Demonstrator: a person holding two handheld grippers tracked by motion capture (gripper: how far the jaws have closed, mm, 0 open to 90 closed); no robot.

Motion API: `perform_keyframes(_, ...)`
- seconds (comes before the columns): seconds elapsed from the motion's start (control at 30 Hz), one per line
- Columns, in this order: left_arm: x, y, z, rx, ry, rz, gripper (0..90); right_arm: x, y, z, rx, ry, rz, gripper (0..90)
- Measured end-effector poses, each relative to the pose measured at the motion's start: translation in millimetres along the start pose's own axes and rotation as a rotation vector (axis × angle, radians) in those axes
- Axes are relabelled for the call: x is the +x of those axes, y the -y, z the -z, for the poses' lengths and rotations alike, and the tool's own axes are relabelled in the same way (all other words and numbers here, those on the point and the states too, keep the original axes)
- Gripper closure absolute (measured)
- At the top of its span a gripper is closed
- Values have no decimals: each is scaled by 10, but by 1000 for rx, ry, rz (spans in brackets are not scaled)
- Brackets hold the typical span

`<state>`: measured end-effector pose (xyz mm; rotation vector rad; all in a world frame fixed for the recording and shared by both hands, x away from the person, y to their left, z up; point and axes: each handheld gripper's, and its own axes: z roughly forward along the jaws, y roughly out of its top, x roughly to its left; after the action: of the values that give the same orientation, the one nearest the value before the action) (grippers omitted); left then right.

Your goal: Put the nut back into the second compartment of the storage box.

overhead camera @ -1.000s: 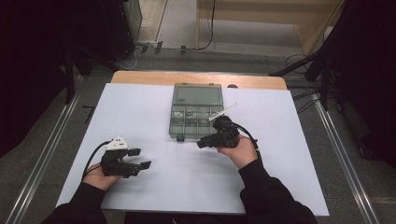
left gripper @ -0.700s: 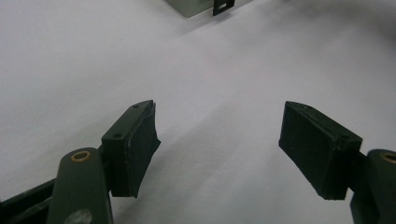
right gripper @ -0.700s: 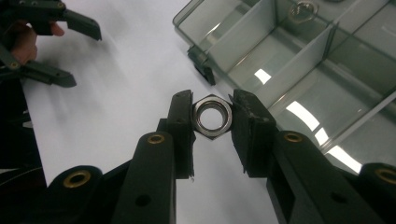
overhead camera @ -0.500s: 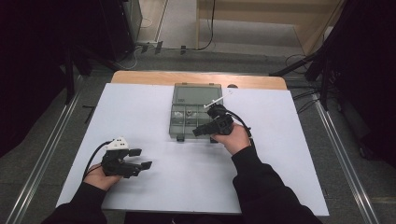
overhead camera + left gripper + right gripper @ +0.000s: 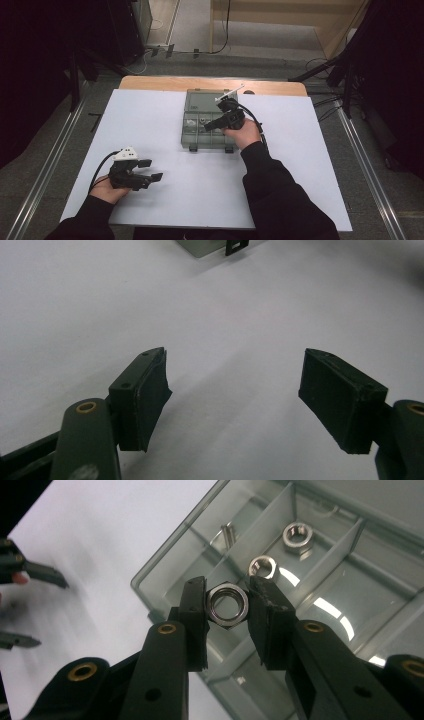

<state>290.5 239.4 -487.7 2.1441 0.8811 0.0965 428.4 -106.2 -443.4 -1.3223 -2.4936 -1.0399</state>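
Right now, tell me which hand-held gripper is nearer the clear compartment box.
The right hand-held gripper: it hangs over the compartment box, clamping a hex nut. The left hand-held gripper rests on the white sheet, well short of the box.

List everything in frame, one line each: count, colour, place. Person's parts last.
compartment box: 1, grey translucent, lid open, far middle of the mat
held hex nut: 1, silver, clamped between the right tool's pads, above the box
loose hex nuts: 2, silver, in the box's compartments beyond the held one
bolt: 1, silver, in a neighbouring compartment
mat: 1, white, covers the tabletop
table: 1, wooden, far edge showing past the mat
left tool: 1, black, open and empty, near left on the mat
right tool: 1, black, over the box
hands: 2, in black sleeves, one on each tool
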Motion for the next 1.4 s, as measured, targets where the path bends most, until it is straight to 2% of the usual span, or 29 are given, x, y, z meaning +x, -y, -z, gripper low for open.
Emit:
perform_keyframes(0.3,3,-3,-3,-2,-4,0,272,-139,-188,-122,-12,31,-36,712)
perform_keyframes(0.37,4,-3,-5,-4,-5,1,272,-163,-225,-152,-1,34,-41,712)
perform_keyframes(0.43,7,-4,-5,-9,-6,5,272,-162,-266,-199,1,69,-28,712)
perform_keyframes(0.5,14,-6,-1,-11,-5,11,272,-172,-295,-236,6,75,-30,712)
perform_keyframes(0.7,34,-10,-5,-23,-13,21,272,-230,-320,-320,9,94,-44,710)
perform_keyframes(0.77,43,-16,-6,-18,-14,22,272,-242,-317,-341,8,80,-47,710)
perform_keyframes(0.87,48,-44,-7,-16,-18,30,272,-226,-318,-367,16,89,-33,702)
perform_keyframes(0.9,45,-53,-7,-21,-20,27,272,-222,-317,-377,20,88,-27,688)
perform_keyframes(0.97,39,-65,-16,-24,-25,21,272,-208,-316,-381,9,81,-10,591)
perform_keyframes(1.07,47,-79,-43,-8,-26,11,272,-163,-315,-341,-13,84,3,484)
perform_keyframes(1.13,59,-93,-56,-8,-29,23,272,-144,-300,-299,-18,85,6,450)
perform_keyframes(1.27,113,-134,-58,-9,-30,42,272,-126,-225,-205,-41,42,5,398)
perform_keyframes(1.37,161,-156,-50,-21,-3,82,272,-115,-147,-122,-76,21,17,360)
perform_keyframes(1.4,169,-162,-50,-27,-6,87,272,-113,-114,-82,-87,10,18,356)
